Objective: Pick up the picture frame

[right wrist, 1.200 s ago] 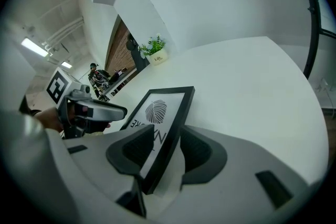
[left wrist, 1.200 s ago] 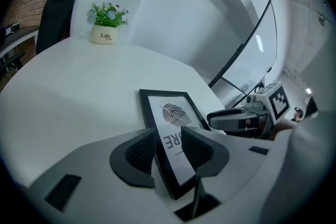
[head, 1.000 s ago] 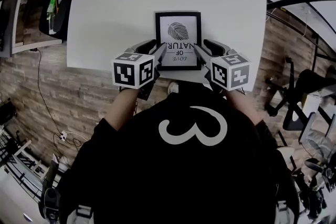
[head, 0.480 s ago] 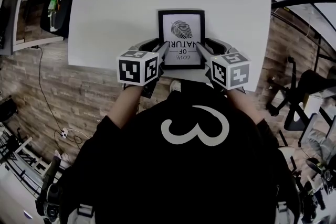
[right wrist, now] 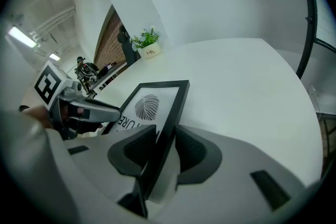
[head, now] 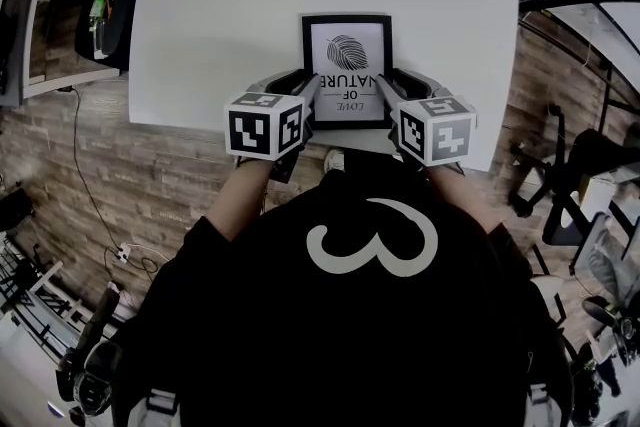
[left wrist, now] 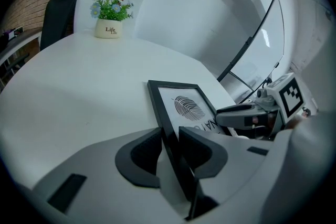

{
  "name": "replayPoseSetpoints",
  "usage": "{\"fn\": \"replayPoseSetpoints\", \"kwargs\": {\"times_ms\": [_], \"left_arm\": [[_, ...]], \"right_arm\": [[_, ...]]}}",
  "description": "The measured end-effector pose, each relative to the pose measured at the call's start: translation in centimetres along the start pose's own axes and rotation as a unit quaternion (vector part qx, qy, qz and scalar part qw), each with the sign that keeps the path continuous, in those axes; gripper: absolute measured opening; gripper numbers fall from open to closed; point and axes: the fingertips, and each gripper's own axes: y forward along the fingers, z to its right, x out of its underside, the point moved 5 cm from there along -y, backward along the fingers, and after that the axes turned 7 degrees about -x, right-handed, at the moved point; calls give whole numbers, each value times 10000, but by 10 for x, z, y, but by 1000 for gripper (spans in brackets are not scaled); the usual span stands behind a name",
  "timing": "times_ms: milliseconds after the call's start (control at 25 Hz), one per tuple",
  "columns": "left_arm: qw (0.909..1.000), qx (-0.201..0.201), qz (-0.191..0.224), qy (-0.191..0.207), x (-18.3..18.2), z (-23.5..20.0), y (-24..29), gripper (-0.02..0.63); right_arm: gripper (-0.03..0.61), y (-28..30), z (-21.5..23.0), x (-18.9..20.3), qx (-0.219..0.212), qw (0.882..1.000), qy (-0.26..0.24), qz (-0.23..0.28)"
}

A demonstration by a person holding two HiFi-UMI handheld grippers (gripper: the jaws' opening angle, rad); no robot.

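Looked like office/lab workspace: big white table (head: 200,35) w/ small potted plant (left wrist: 109,22) at far edge; black office chair (head: 583,158) right of table, cluttered shelf (head: 70,35) left, brick-pattern floor (head: 150,175) beneath.

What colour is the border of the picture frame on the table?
The picture frame has a black border; the head view shows it best.

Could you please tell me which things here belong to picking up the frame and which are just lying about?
Job in hand: picture frame; left gripper and right gripper, fingers closing with the frame's side rails between them; table under it.
Lying about: potted plant at the table's far end; black chair beyond the table.
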Motion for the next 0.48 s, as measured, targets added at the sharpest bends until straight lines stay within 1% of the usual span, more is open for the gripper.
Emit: {"fn": "replayPoseSetpoints", "kwargs": {"times_ms": [160,280,480], "left_arm": [[10000,36,0,-4,-1,-2,0,107],[10000,73,4,-62,-1,-4,0,106],[10000,56,37,-11,0,-4,0,106]], "right_arm": [[127,1,-2,1,85,9998,-165,16],[124,2,-1,0,57,9999,-144,18],[121,2,-1,0,42,9999,-148,2]]}}
